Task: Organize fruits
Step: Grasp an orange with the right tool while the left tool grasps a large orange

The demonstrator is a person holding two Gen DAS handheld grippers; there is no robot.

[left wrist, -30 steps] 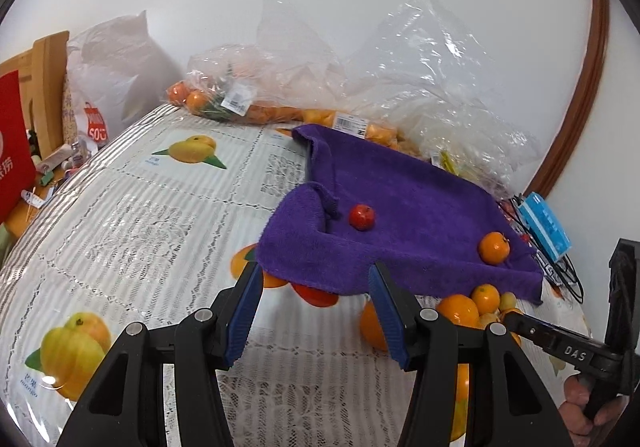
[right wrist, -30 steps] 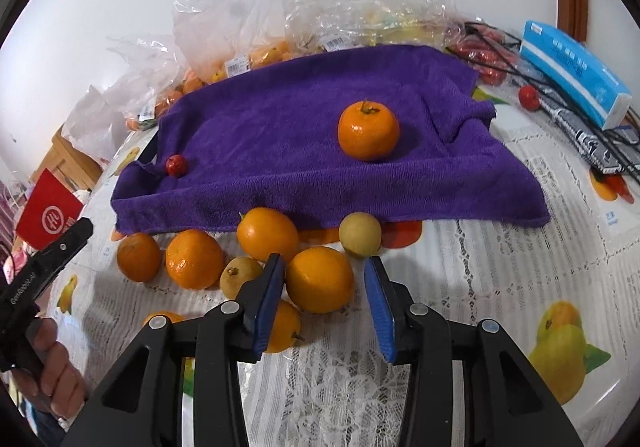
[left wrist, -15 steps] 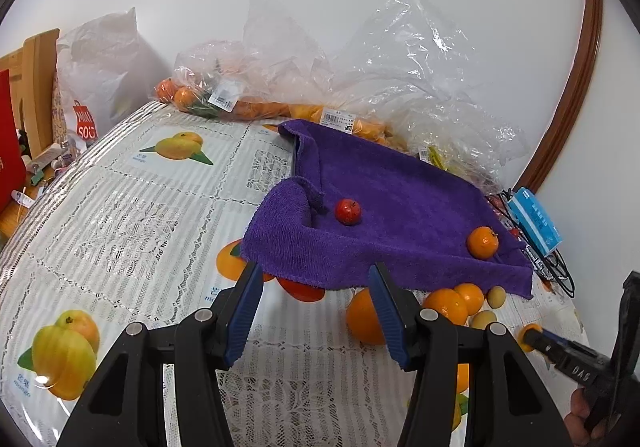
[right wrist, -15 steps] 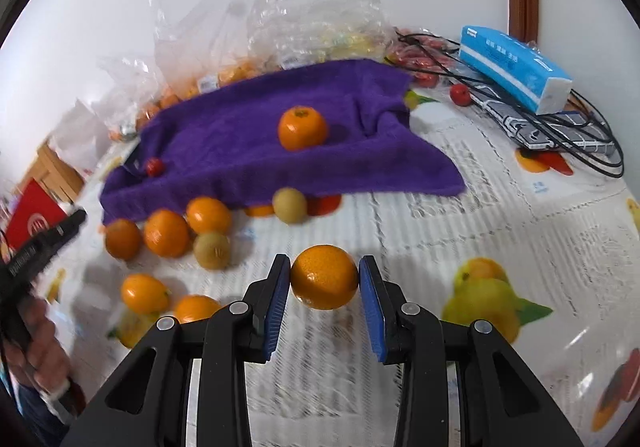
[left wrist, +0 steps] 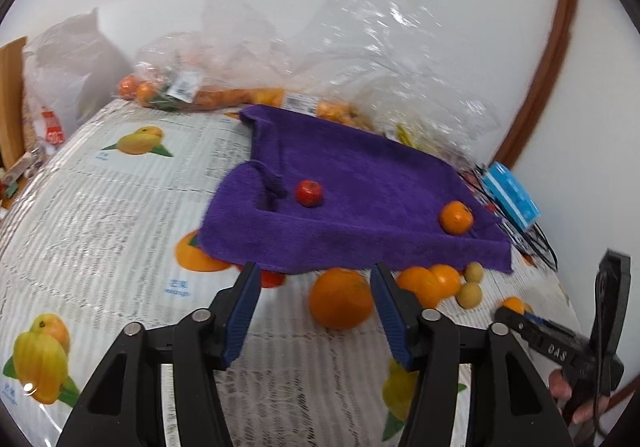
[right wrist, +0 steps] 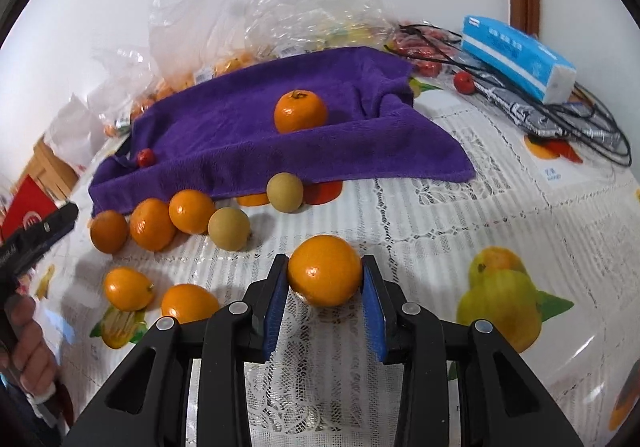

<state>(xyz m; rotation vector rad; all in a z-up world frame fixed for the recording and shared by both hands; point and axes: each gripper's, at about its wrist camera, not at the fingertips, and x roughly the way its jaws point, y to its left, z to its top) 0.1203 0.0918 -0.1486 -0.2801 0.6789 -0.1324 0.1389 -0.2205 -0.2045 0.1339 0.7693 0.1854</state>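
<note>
My right gripper [right wrist: 325, 279] is shut on an orange [right wrist: 324, 271], lifted just above the tablecloth. Beyond it lies a purple towel [right wrist: 256, 135] with an orange [right wrist: 300, 112] and a small red fruit [right wrist: 145, 157] on it. Several oranges [right wrist: 191, 211] and two pale round fruits [right wrist: 229, 228] lie loose along the towel's near edge. My left gripper [left wrist: 314, 301] is opening, and nothing is pressed between its blue pads. An orange [left wrist: 341, 298] sits on the table just past its right finger. The towel [left wrist: 360, 199] is ahead of it, bearing the red fruit [left wrist: 309, 192].
Clear plastic bags [right wrist: 260, 11] holding more fruit are piled against the wall behind the towel. A blue tissue pack [right wrist: 516, 57], black cables [right wrist: 580, 123] and a loose red fruit [right wrist: 464, 81] lie at the right. A white bag [left wrist: 68, 87] stands at the far left.
My right gripper closed on an orange from the loose group and drew it back, away from the towel. The left gripper's jaws have widened and it turned slightly toward the orange by the towel.
</note>
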